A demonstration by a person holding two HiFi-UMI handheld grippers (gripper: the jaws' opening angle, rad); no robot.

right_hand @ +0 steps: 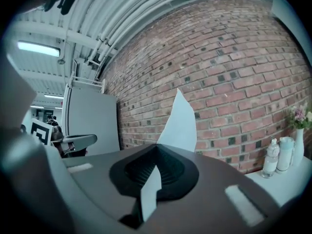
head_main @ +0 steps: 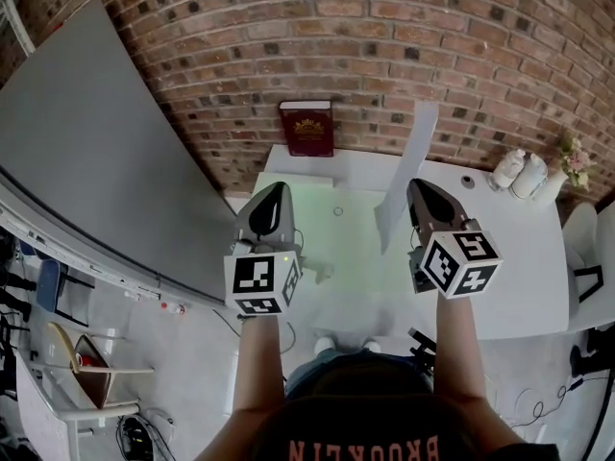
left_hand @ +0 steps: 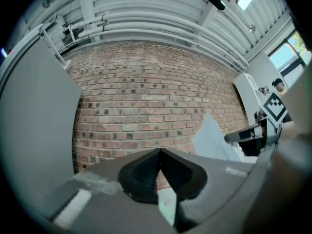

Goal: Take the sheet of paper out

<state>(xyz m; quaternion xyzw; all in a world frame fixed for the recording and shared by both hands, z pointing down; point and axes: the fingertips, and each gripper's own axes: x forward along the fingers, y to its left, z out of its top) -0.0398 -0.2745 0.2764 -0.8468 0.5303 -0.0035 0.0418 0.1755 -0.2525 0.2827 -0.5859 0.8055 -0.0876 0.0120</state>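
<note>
My right gripper (head_main: 414, 186) is shut on a white sheet of paper (head_main: 408, 166), which stands on edge above the white table (head_main: 509, 286) and reaches up towards the brick wall. In the right gripper view the sheet (right_hand: 181, 123) rises past the closed tips (right_hand: 157, 146), and a strip of it shows between the jaws. My left gripper (head_main: 278, 189) is level beside it, over the pale green mat (head_main: 336, 243); its jaws (left_hand: 159, 152) meet with nothing seen between them. From the left gripper view the sheet (left_hand: 210, 141) and the right gripper (left_hand: 243, 136) are at the right.
A maroon book (head_main: 307, 128) stands against the brick wall at the table's back. Two white bottles (head_main: 519, 171) and a small flower vase (head_main: 569, 166) sit at the back right. A large grey board (head_main: 96, 161) leans at the left. A small ring (head_main: 338, 211) lies on the mat.
</note>
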